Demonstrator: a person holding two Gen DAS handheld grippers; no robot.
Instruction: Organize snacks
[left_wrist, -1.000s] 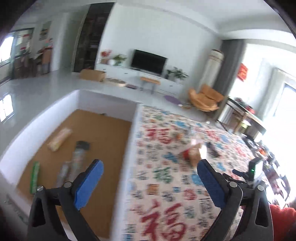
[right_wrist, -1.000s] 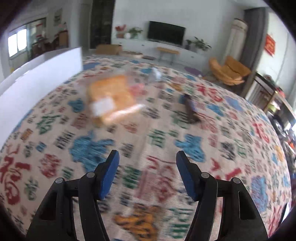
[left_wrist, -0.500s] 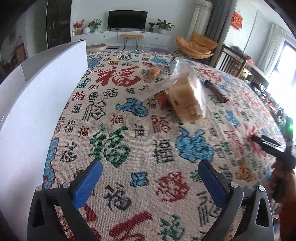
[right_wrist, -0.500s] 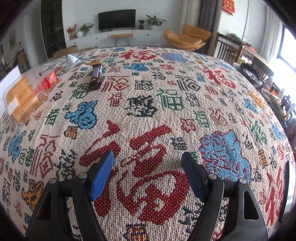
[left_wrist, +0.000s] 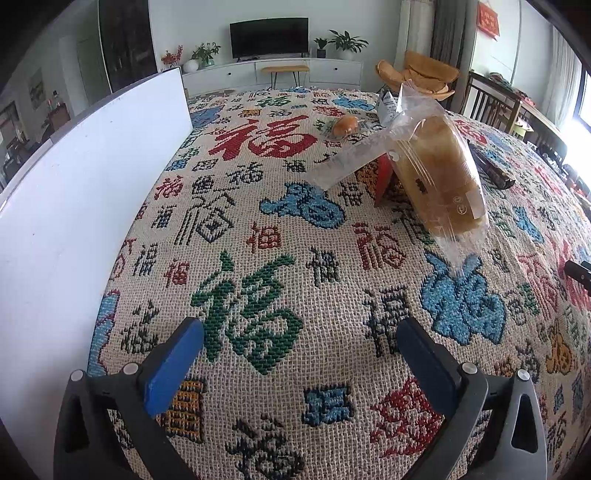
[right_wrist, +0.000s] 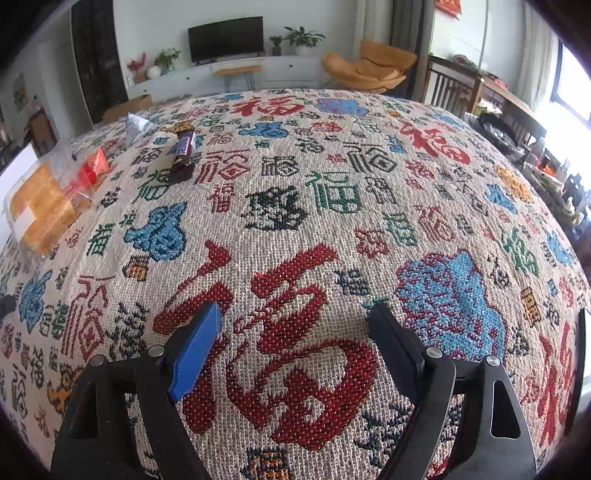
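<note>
Snacks lie scattered on a woven tablecloth (left_wrist: 258, 280) patterned with red, blue and green characters. Left wrist view: a bagged loaf of bread (left_wrist: 439, 173) in clear plastic lies ahead and to the right of the left gripper (left_wrist: 299, 341), with a red packet (left_wrist: 384, 177) tucked against its left side. Beyond it sit a small orange bun in wrap (left_wrist: 345, 125) and a silver pouch (left_wrist: 386, 105); a dark chocolate bar (left_wrist: 491, 170) lies just right of the loaf. A white box wall (left_wrist: 92, 192) borders the cloth on the left, seen fully only in this view. The left gripper's blue-padded fingers (left_wrist: 173, 365) are spread wide, nothing between them.

Right wrist view: the same loaf (right_wrist: 40, 203) appears at far left with the red packet (right_wrist: 92, 168) beside it, and here the chocolate bar's (right_wrist: 183, 155) label faces up, with the silver pouch (right_wrist: 135, 125) behind it. The bun is not distinguishable. The right gripper (right_wrist: 295, 321) hangs over a large red character, well apart from all the snacks; its jaws have just been opening and stand wide, with only cloth beneath them.
</note>
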